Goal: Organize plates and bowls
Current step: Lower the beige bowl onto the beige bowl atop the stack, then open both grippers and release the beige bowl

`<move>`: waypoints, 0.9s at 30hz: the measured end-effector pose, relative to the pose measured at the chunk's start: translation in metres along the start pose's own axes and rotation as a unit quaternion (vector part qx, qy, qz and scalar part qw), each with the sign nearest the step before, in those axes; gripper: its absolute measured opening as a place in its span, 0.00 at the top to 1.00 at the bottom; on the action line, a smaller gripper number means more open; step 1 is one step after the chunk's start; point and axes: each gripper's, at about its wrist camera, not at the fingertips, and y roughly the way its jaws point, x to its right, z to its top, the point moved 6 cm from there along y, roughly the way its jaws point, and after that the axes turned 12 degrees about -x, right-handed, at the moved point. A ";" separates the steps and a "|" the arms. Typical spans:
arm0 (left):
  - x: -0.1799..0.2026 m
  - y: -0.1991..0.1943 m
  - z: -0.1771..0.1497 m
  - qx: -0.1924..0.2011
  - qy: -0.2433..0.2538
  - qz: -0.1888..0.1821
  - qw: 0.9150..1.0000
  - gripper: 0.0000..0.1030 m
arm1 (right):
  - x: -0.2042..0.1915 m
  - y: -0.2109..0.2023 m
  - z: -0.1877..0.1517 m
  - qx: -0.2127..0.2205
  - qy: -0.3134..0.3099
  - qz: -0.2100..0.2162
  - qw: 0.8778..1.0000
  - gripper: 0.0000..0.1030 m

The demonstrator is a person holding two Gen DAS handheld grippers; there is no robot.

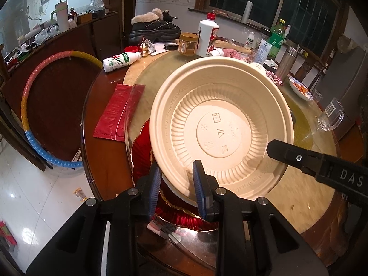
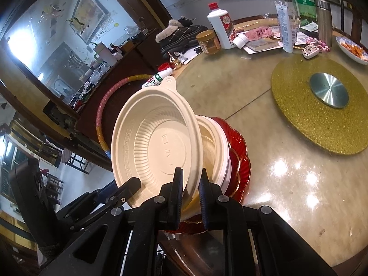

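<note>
Cream bowl [image 1: 220, 124] tilted up on edge, hollow side toward both cameras, ribbed wall and embossed symbols on its flat base plain to see; small tab handle at 12 o'clock of its rim in the right wrist view.

Left gripper [image 1: 176, 184] pinching the bowl's near rim at about 7 o'clock, one blue pad [image 1: 198, 184] inside the hollow, the other behind the rim; jaws narrow, pressed on the wall between them.

Right gripper [image 2: 192, 191] clamped on the same bowl [image 2: 156, 147] at about 5 o'clock of its rim, one finger inside, the blue-padded one outside; jaws nearly together, with the rim between them. Seen from the left wrist as a black finger reaching in from 3 o'clock.

Behind the tilted bowl, a second cream bowl [image 2: 215, 151] nested in a white one, both sitting on a red plate [image 2: 241, 158] with a scalloped gold-edged rim; same red plate [image 1: 140, 151] showing at 8 o'clock of the held bowl in the left view. Whole stack near the table's edge.

Round table [image 2: 287, 184] glossy and beige; gold glitter turntable [image 2: 299, 124] with a metal hub at 2 o'clock of the stack, well apart. Red packet [image 1: 117, 115] at 9 o'clock of the bowl; white bottle [image 1: 207, 36] and peanut-butter jar [image 1: 188, 43] at 12 o'clock, far side; striped hoop [image 1: 30, 105] leaning beyond the table at 9 o'clock.
</note>
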 end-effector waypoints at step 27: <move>-0.011 -0.027 0.001 0.080 -0.062 0.023 0.995 0.26 | -0.012 -0.039 -0.004 0.119 -0.057 -0.047 0.990 0.31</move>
